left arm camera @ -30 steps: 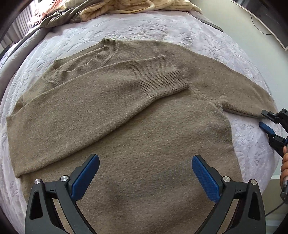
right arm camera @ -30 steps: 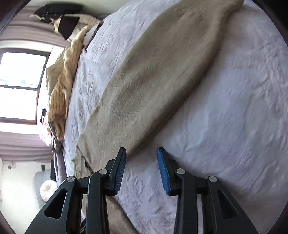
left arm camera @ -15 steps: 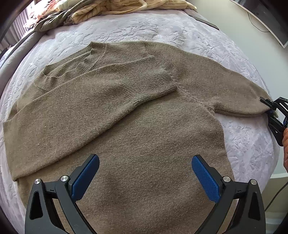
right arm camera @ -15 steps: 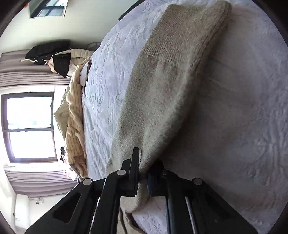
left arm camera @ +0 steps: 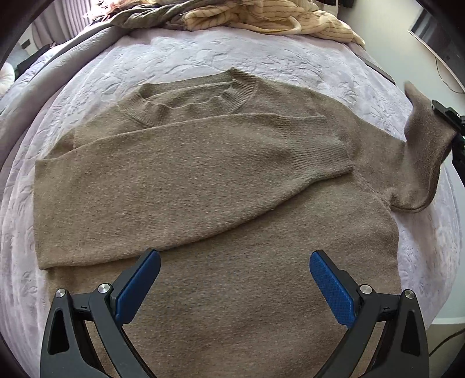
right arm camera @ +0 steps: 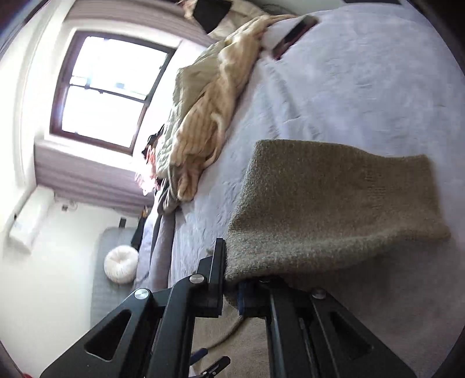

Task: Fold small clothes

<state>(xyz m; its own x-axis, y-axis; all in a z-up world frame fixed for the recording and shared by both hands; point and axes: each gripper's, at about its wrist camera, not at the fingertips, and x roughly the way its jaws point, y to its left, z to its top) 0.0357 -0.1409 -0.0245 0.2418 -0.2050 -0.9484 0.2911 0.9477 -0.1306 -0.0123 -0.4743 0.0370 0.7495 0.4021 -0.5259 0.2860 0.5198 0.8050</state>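
A taupe knitted sweater [left arm camera: 221, 209] lies flat on the bed, neck at the far side. One sleeve [left arm camera: 180, 180] is folded across the chest. My left gripper [left arm camera: 234, 283] hovers open over the lower body of the sweater, nothing between its blue pads. At the right edge my right gripper [left arm camera: 449, 128] is shut on the other sleeve [left arm camera: 424, 157], which stands lifted off the bed. In the right wrist view that sleeve [right arm camera: 334, 212] drapes forward from the shut right gripper [right arm camera: 232, 283].
A lilac quilted bedspread [left arm camera: 261, 58] covers the bed. A cream striped garment [left arm camera: 276, 17] and other clothes are heaped at the far edge. A dark flat object [left arm camera: 377, 68] lies near the right far corner. A window [right arm camera: 107, 90] and a white cushion [right arm camera: 120, 267] show beyond the bed.
My right gripper shut on the outstretched sleeve's end and lifted it up and inward off the bed. The left gripper shifted slightly over the sweater and stays open.
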